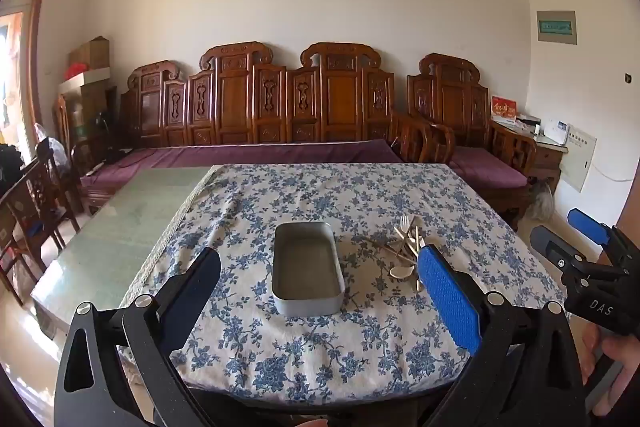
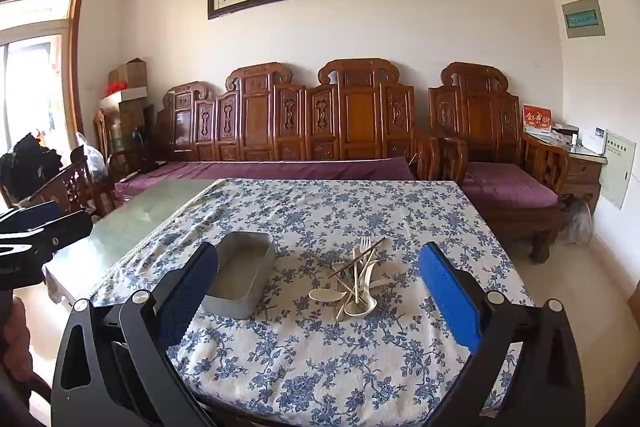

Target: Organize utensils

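Observation:
An empty grey metal tin sits on the blue-flowered tablecloth. A pile of pale utensils, with a fork, spoons and chopsticks, lies just right of it. My left gripper is open and empty, held above the near table edge and facing the tin. In the right wrist view the tin is left of the pile of utensils. My right gripper is open and empty, facing the pile from the near edge. The right gripper also shows at the right of the left wrist view.
The cloth covers the right part of a green glass-topped table. A carved wooden sofa with purple cushions stands behind the table. Wooden chairs stand at the left. A small dog stands on the floor at the right.

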Demonstrator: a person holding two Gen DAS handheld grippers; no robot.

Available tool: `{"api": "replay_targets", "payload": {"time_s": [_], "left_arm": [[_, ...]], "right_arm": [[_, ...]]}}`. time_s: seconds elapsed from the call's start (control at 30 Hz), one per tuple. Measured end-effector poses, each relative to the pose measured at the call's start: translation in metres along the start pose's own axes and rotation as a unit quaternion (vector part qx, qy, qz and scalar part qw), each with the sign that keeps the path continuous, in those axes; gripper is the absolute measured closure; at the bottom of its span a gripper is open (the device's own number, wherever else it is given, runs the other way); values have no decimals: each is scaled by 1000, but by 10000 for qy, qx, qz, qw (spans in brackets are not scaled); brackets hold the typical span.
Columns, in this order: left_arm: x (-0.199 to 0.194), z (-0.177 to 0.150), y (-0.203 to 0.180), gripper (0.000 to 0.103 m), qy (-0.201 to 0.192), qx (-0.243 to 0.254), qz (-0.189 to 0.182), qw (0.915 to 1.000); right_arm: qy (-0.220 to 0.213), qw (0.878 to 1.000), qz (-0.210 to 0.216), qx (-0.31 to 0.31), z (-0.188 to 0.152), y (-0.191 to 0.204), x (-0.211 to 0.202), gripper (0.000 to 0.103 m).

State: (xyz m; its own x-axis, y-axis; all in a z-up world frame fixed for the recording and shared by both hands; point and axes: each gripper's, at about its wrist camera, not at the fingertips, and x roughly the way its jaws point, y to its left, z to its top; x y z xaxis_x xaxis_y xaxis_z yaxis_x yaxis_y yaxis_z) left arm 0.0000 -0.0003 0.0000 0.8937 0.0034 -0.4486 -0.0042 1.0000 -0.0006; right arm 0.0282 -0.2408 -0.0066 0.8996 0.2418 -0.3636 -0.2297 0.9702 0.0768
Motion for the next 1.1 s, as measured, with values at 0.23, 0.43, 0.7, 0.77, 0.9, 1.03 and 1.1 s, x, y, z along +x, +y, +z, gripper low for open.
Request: {"api": "replay_targets", "payload": {"time_s": [0.23,0.43,0.7,0.77,0.9,1.03,1.1], "left_arm": [[0,-1,-2,8,-7,18,29,10000],[-1,2,0,8,-3,17,16,10000],[-3,3,-2,8,-20,11,7,10000],[-2,4,-3,8,-19,11,8,10000],[-3,6,-3,8,-21,8,5,10000],[-3,5,-3,8,-28,3,6,10000],[-3,5,-3,8,-26,3,-3,10000]], "right_arm": [[1,10000,2,6,0,1,0,3],[-20,10000,11,31,0,0,-1,3],[-26,10000,24,58,1,-1,-1,3],[-27,10000,22,57,1,-1,-1,3],[-27,10000,22,66,1,-2,0,3],[-16,10000,23,57,5,1,-1,3],[-18,10000,31,69,4,-1,0,3]]}}
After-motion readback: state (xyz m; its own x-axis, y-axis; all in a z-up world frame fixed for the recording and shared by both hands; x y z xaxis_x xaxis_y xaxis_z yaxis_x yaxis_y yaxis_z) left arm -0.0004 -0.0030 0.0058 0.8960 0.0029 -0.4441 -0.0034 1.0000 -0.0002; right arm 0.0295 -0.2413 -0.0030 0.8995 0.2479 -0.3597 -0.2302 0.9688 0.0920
